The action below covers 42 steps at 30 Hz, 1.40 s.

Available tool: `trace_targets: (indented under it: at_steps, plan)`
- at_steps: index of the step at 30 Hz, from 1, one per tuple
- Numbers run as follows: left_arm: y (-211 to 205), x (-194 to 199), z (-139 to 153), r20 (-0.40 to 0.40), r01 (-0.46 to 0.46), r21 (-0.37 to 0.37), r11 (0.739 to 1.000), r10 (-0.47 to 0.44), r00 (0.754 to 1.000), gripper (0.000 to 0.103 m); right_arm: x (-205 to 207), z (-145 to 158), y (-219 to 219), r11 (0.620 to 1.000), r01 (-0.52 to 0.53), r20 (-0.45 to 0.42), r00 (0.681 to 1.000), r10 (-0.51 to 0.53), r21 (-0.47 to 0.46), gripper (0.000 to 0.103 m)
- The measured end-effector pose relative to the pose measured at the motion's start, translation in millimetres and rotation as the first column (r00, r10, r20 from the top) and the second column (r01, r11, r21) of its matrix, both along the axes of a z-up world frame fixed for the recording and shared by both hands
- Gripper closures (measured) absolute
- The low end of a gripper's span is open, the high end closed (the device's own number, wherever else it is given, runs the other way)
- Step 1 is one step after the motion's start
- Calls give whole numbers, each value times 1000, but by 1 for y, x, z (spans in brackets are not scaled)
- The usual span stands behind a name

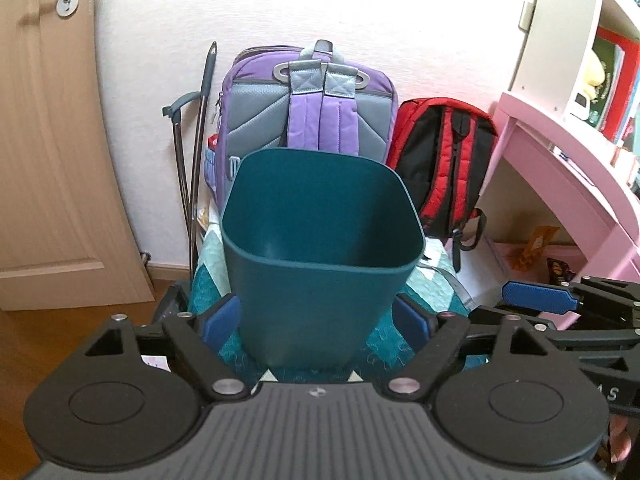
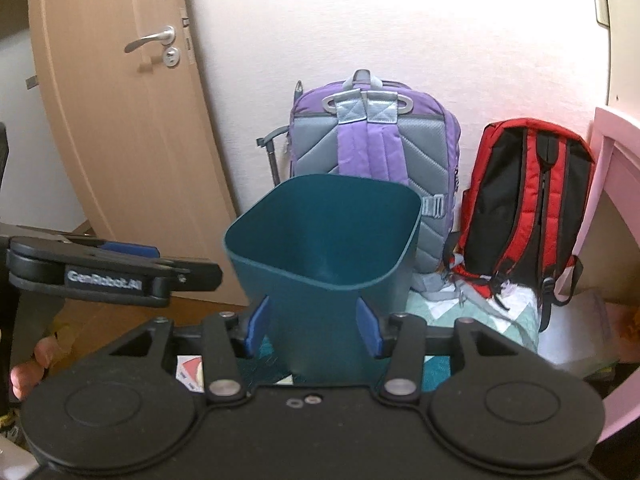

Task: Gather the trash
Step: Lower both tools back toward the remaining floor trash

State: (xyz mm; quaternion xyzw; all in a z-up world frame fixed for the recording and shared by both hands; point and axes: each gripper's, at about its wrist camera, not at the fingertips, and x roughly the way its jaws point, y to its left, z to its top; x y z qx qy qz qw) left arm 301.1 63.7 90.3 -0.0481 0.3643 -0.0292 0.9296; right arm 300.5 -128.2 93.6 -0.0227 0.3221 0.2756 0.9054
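The left gripper [image 1: 320, 326] had its blue-padded fingers [image 1: 219, 322] spread to either side of the lower part of a dark teal plastic waste bin [image 1: 320, 248], with the pads close to the bin's walls; whether they actually pressed on it could not be told. In the right wrist view the right gripper [image 2: 314, 330] sat the same way, its blue pads [image 2: 369, 330] flanking the narrow base of the same bin, apparently touching its sides. The bin stood upright with its open mouth facing up, and nothing could be seen inside it. It rested on a teal and white patterned quilt [image 1: 434, 280].

Each gripper showed in the other's view: the right one at the right edge of the left wrist view, the left one at the left edge of the right wrist view, where it was seen side-on.

Behind the bin a purple and grey fabric backpack [image 1: 308, 108] leaned against a white wall [image 1: 280, 8], and a red and black backpack [image 1: 444, 152] stood just beside it. A light wooden door [image 2: 120, 140] with a metal lever handle [image 2: 150, 42] stood to the left, and a pink worktop [image 1: 560, 148] to the right.
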Motion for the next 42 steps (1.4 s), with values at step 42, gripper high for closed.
trace_targets:
  at_steps: [42]
  plan:
    - [178,18,-465,-611,-265,66,962,249,752,3,34,-440,-56,939,165,-446,846,-291,-301,55]
